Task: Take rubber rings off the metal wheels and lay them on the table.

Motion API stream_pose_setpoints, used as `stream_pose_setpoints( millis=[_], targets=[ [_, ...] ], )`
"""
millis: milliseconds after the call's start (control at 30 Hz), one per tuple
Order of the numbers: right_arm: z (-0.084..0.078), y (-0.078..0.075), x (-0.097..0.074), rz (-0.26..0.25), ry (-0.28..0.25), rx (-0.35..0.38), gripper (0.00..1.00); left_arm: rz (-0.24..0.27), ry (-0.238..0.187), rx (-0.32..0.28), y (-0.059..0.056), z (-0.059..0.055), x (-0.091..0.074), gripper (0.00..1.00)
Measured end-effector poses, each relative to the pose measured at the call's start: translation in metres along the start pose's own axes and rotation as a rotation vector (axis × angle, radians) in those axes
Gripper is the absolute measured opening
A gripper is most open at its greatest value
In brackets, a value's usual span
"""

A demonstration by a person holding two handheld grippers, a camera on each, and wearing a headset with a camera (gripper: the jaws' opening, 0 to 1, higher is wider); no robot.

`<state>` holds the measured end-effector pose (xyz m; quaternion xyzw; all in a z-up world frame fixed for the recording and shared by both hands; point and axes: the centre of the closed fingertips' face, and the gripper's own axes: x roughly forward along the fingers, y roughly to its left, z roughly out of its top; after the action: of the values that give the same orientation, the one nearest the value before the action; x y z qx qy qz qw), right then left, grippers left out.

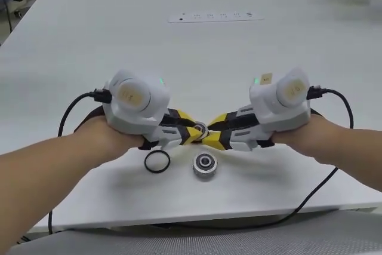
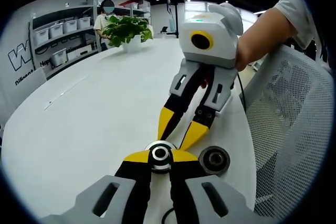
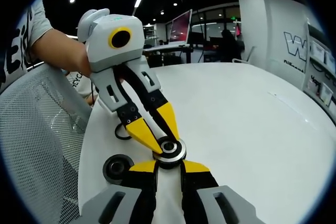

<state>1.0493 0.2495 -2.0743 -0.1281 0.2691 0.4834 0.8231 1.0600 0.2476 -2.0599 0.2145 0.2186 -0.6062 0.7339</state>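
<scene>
Both grippers meet tip to tip over the near table edge. A small metal wheel (image 1: 200,128) hangs between them above the table. My left gripper (image 1: 192,134) is shut on this wheel (image 2: 160,153), one yellow tip on each side. My right gripper (image 1: 210,136) comes in from the opposite side, and its tips (image 3: 170,165) are closed against the same wheel (image 3: 171,150). Whether they pinch the rubber ring or the metal I cannot tell. A loose black rubber ring (image 1: 157,161) lies flat on the table below. A second wheel (image 1: 205,164) with a dark outer band lies next to it.
The white table (image 1: 197,52) stretches far ahead, with a flush socket strip (image 1: 215,17) in its middle. A potted plant (image 2: 126,31) stands at the far end. A mesh chair back (image 2: 294,129) sits behind the near edge, and cables trail from both grippers.
</scene>
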Motion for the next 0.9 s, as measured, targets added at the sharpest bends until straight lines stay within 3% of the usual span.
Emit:
stream_pose_setpoints(
  millis=[67, 100, 900],
  targets=[
    [-0.0051, -0.0031, -0.0027, -0.013, 0.027, -0.024, 0.02, 0.000, 0.000, -0.001, 0.0001, 0.0000, 0.0000, 0.08],
    [-0.0048, -0.0022, -0.0032, -0.006, 0.018, 0.003, 0.00, 0.001, 0.000, -0.001, 0.0000, 0.0000, 0.0000, 0.08],
    [-0.0004, -0.0064, -0.0015, -0.007, -0.003, 0.054, 0.00, 0.004, 0.000, 0.003, -0.0006, 0.0003, -0.0002, 0.08]
  ],
)
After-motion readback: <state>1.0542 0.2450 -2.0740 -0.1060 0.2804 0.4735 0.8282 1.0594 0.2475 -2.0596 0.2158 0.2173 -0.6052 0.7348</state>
